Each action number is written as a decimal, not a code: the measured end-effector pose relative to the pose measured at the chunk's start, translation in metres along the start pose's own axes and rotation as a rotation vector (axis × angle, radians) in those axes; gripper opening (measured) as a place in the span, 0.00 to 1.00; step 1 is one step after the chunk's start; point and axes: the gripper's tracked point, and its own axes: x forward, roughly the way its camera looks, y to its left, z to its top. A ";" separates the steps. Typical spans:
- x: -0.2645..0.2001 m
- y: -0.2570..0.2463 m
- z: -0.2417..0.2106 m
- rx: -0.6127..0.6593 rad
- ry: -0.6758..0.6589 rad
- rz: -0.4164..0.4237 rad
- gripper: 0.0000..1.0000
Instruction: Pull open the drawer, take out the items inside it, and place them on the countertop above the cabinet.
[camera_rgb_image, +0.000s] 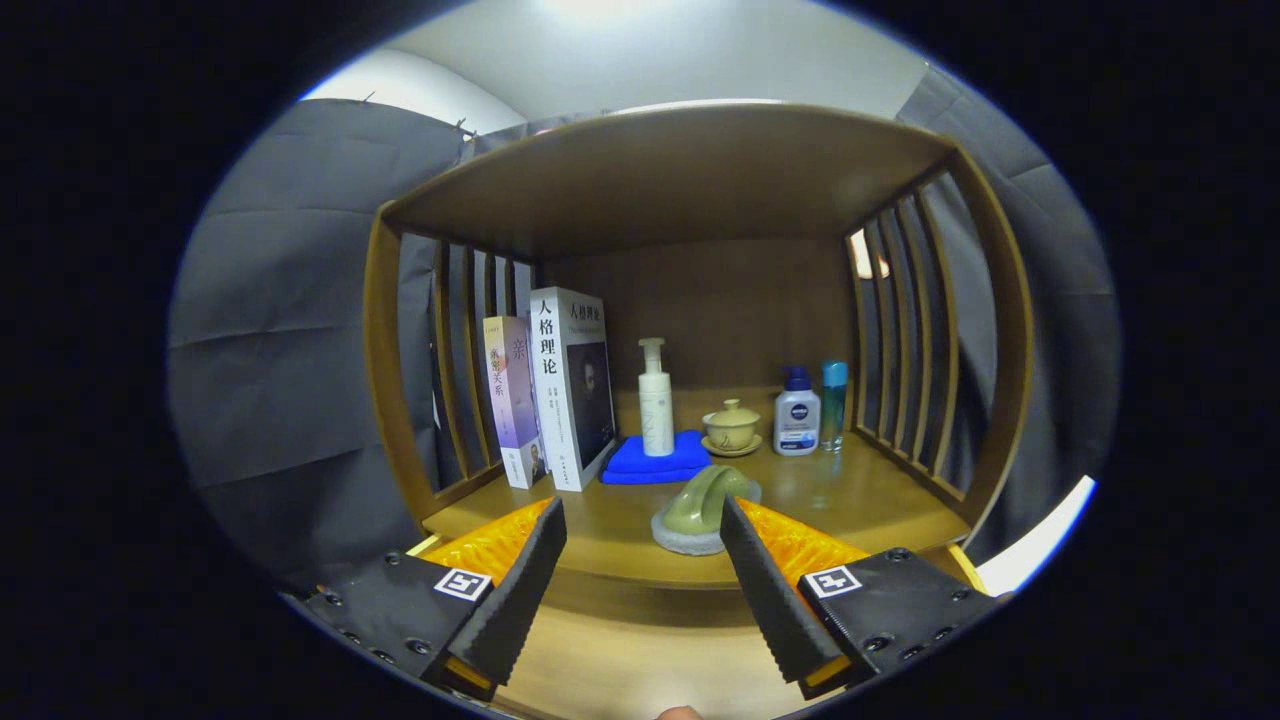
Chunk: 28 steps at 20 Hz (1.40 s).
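while held level facing the countertop (850, 500), gripper (643, 520) jaws wide, empty, green brush (700, 505) just ahead

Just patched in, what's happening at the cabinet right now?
The claw is open and holds nothing, pointed at the wooden countertop. A green scrub brush lies on the countertop just beyond the right finger. Further back stand two books, a pump bottle on a blue cloth, a lidded cup and two small bottles.
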 end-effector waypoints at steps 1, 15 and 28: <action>-0.007 0.000 -0.003 -0.014 -0.010 -0.011 0.98; -0.098 0.022 -0.063 -0.082 -0.055 -0.026 0.98; -0.146 0.033 -0.144 -0.095 0.012 -0.018 0.98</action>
